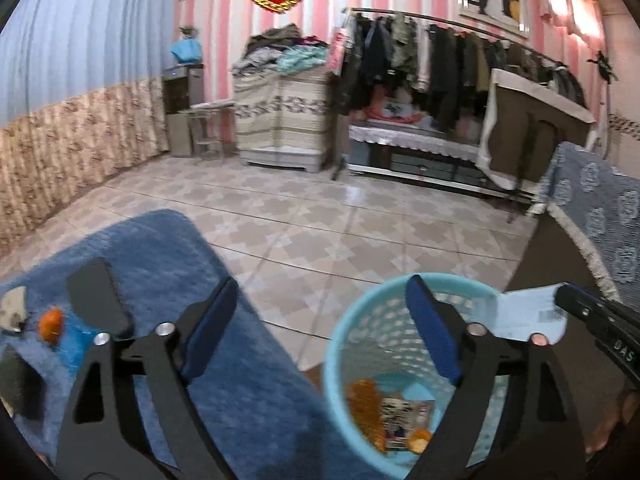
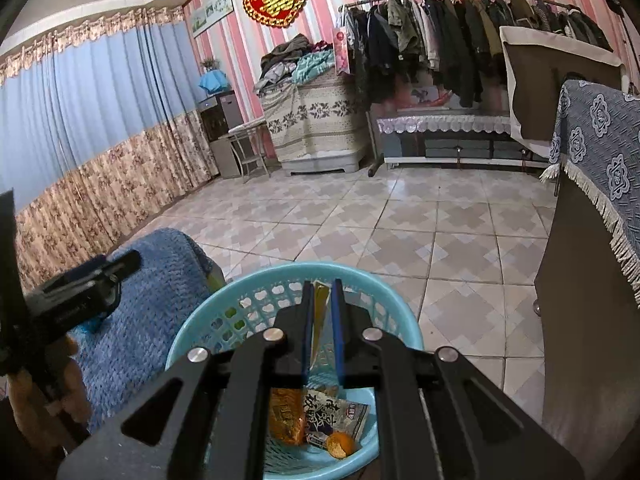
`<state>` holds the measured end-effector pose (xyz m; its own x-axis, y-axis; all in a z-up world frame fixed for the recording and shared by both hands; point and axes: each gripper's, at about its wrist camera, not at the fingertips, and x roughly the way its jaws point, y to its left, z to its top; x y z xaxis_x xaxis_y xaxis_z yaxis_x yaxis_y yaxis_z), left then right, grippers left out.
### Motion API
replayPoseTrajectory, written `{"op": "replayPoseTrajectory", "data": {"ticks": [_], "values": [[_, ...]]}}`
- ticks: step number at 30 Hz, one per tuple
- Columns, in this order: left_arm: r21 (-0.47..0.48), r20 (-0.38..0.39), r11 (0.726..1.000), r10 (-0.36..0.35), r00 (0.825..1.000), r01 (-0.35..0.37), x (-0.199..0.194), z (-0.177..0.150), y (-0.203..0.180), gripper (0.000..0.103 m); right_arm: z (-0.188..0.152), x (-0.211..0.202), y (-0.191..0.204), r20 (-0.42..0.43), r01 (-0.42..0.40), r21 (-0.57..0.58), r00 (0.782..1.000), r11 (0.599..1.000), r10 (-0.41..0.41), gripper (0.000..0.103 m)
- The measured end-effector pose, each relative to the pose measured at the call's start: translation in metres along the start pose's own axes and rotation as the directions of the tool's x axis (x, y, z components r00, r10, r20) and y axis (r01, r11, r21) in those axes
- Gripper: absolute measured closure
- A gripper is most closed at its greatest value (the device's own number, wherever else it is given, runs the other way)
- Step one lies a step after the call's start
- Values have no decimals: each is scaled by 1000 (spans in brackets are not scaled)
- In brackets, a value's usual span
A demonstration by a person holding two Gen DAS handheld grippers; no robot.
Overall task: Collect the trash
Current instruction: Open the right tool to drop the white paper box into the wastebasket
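A light blue mesh basket (image 1: 384,332) stands on the tiled floor beside a blue fuzzy blanket (image 1: 168,272). In it lie an orange wrapper (image 2: 286,416), a printed snack packet (image 2: 338,412) and a piece of orange peel (image 2: 340,444). My left gripper (image 1: 322,312) is open and empty, its right finger over the basket, its left over the blanket's edge. My right gripper (image 2: 323,286) hangs over the basket (image 2: 256,276), shut on a flat, thin wrapper (image 2: 321,312); from the left wrist that wrapper (image 1: 524,314) looks pale blue-white.
On the blanket lie an orange scrap (image 1: 52,324) and a pale crumpled piece (image 1: 14,306), next to a black flat object (image 1: 96,296). A dark cabinet under a grey patterned cloth (image 2: 592,148) stands close on the right. Tiled floor (image 2: 400,220) stretches to a clothes rack (image 2: 460,40).
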<state>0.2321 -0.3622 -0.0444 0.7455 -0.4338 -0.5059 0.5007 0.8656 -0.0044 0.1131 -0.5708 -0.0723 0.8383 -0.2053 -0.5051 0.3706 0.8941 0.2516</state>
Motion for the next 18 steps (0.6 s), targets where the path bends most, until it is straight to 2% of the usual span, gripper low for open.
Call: {"op": "replayPoseTrajectory", "data": {"ticks": [4, 11, 12, 15, 17, 18], "values": [[-10, 2, 999, 43, 999, -43, -7, -1, 17, 12, -3, 9, 3, -34, 10, -20, 999, 1000, -10, 94], [-22, 3, 998, 59, 998, -59, -20, -7, 33, 10, -6, 22, 17, -65, 49, -73, 996, 996, -54, 92], [-21, 7, 998, 62, 998, -62, -23, -9, 34, 9, -6, 25, 19, -75, 64, -84, 995, 994, -70, 88], [-23, 11, 997, 70, 997, -70, -30, -12, 40, 9, -7, 31, 21, -97, 71, -91, 992, 993, -80, 51], [-28, 12, 997, 73, 997, -73, -34, -13, 45, 9, -8, 31, 22, -99, 71, -94, 992, 993, -80, 49], [-30, 13, 997, 76, 997, -76, -37, -14, 48, 9, -7, 31, 24, -100, 77, -101, 991, 992, -88, 45]]}}
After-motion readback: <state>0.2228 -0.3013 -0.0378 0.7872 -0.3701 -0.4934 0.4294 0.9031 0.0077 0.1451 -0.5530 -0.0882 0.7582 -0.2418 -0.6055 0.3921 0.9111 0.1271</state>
